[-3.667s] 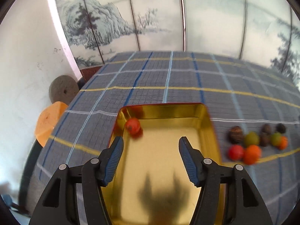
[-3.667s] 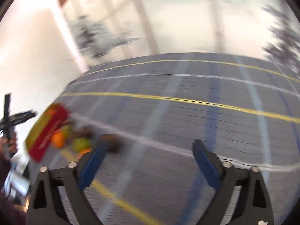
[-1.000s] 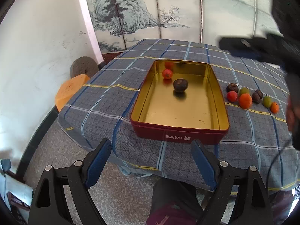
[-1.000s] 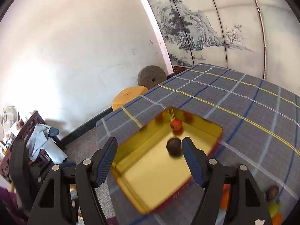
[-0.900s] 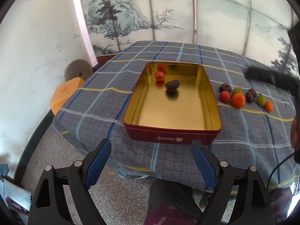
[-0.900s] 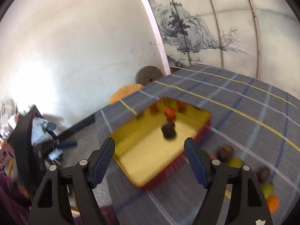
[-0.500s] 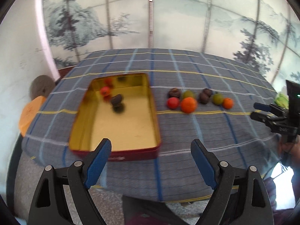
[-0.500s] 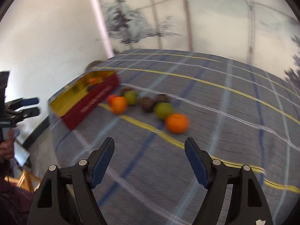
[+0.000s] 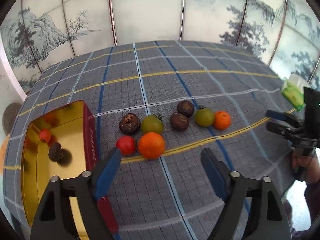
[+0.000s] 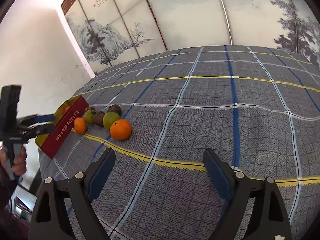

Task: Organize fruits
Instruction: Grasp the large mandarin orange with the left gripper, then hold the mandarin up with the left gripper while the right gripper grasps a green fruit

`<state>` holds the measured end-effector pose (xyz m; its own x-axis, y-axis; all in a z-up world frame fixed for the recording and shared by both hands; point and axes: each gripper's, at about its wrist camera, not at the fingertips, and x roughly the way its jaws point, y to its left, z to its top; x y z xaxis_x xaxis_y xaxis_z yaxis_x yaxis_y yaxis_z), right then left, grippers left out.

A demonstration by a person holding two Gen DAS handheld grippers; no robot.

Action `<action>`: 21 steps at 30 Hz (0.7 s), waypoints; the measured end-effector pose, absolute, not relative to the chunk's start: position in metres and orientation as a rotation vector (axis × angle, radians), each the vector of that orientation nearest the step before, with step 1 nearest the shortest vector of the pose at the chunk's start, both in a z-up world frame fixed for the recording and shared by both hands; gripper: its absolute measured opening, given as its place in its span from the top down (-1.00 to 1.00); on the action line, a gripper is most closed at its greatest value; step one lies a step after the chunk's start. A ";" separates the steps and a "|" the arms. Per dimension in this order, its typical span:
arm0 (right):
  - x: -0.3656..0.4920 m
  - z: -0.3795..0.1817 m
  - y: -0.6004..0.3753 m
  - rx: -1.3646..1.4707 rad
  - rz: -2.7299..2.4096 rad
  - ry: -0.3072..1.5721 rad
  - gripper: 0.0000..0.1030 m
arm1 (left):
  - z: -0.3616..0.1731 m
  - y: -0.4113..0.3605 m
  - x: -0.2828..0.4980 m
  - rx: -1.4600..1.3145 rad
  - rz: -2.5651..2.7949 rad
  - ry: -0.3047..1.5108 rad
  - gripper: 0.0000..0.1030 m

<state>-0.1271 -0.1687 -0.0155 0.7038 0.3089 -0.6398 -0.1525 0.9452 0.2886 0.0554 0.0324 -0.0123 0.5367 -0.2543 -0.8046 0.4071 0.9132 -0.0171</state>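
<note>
Several fruits lie on the checked cloth: a large orange (image 9: 151, 145), a red tomato (image 9: 125, 145), green tomatoes, dark passion fruits and a small orange (image 9: 222, 120). A red and gold tin (image 9: 89, 124) at the left holds a small red fruit (image 9: 44, 135) and a dark fruit (image 9: 54, 154). My left gripper (image 9: 161, 161) hovers just in front of the large orange, its jaws closing with nothing between them. My right gripper (image 10: 159, 163) is over bare cloth, right of the nearest orange (image 10: 120, 129), its jaws opening and empty.
The table (image 10: 220, 92) stands before a painted folding screen. A green tissue pack (image 9: 293, 93) lies at its right edge. In the left wrist view the right gripper and the hand (image 9: 304, 164) holding it are at the right. A round stone and an orange stool stand on the floor at the left.
Both grippers swung from the tin to the row of fruits. The left one came closer over the table and its jaws narrowed. The right one dropped lower and its jaws widened.
</note>
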 end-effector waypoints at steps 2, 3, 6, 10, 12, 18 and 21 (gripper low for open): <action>-0.128 -0.016 -0.164 0.203 0.279 0.745 -0.71 | -0.024 0.028 0.072 0.201 -0.383 0.964 -0.26; -0.129 -0.016 -0.162 0.197 0.286 0.743 -0.71 | -0.028 0.027 0.076 0.202 -0.374 0.975 -0.21; -0.131 -0.016 -0.161 0.199 0.307 0.732 -0.73 | -0.040 0.028 0.088 0.210 -0.357 0.992 -0.21; -0.132 -0.015 -0.163 0.217 0.325 0.722 -0.77 | -0.051 0.020 0.094 0.279 -0.343 0.990 -0.20; -0.132 -0.015 -0.164 0.226 0.324 0.720 -0.79 | -0.053 0.013 0.091 0.306 -0.366 0.977 -0.16; -0.131 -0.015 -0.163 0.222 0.321 0.727 -0.85 | -0.060 0.000 0.080 0.381 -0.391 0.946 0.23; -0.131 -0.015 -0.162 0.216 0.312 0.725 -0.85 | -0.055 0.016 0.076 0.226 -0.413 0.982 0.24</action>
<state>-0.1308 -0.1619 -0.0147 0.7052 0.3528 -0.6151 -0.2047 0.9318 0.2998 0.0765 0.0162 -0.0547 0.4863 -0.2358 -0.8414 0.4367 0.8996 0.0003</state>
